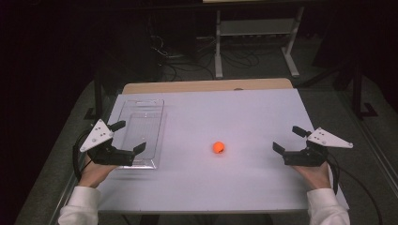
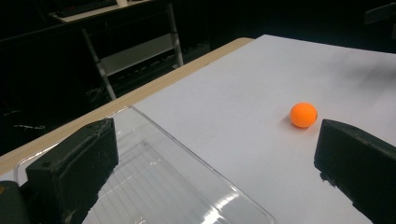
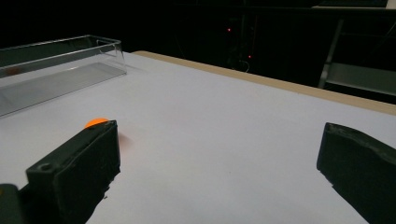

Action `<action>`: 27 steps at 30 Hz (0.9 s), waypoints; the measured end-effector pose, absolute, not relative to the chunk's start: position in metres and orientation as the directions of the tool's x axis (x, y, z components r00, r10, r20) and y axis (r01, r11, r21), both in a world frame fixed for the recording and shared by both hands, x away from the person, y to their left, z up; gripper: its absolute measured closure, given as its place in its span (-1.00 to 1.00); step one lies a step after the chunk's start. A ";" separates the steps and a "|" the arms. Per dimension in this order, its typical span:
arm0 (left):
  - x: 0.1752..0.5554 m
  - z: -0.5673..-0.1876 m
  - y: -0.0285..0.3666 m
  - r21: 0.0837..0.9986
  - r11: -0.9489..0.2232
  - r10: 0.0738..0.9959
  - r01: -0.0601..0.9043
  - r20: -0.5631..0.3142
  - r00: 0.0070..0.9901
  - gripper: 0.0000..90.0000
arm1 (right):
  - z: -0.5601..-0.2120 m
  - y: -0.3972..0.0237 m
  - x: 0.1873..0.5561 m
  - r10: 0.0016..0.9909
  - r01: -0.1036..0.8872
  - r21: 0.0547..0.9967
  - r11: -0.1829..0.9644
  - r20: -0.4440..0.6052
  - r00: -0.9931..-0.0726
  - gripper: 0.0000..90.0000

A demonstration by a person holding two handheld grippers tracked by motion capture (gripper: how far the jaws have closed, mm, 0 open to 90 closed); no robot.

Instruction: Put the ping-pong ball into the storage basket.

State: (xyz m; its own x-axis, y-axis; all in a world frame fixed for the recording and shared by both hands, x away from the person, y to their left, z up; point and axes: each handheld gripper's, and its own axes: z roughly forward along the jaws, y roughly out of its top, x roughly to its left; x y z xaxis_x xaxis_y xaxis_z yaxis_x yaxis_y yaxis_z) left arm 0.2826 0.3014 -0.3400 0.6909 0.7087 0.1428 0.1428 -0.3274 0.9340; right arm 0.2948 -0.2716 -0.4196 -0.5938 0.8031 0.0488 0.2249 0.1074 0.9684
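A small orange ball lies on the white table, near the middle and toward the front. A clear plastic tray with nothing in it sits at the table's left. My left gripper is open, hovering over the tray's near end; in the left gripper view the ball lies ahead, close to the right jaw, beyond the tray. My right gripper is open at the table's right, apart from the ball. In the right gripper view the ball peeks over the left jaw and the tray stands far off.
A wooden strip edges the table's far side. Beyond it, on a dark floor, stand a white metal frame and loose cables. A person's hands and white sleeves come in at the front edge.
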 end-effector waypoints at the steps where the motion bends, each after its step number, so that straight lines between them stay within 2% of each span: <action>1: 0.283 -0.338 0.300 0.933 -0.332 0.706 0.142 0.145 0.694 -1.00 | -0.420 -0.272 0.295 0.803 0.225 0.968 0.108 0.049 -0.594 -1.00; 27: 0.302 -0.305 0.270 0.892 -0.434 0.623 0.130 0.193 0.758 -1.00 | -0.419 -0.271 0.294 0.804 0.222 0.969 0.113 0.042 -0.594 -1.00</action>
State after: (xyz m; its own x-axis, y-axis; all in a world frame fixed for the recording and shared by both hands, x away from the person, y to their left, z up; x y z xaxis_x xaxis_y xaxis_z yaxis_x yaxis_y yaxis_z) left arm 0.3018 0.2702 -0.3054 0.7584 0.6226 0.1928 0.1295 -0.4339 0.8916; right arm 0.2943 -0.2710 -0.4193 -0.5938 0.8035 0.0417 0.2216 0.1134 0.9685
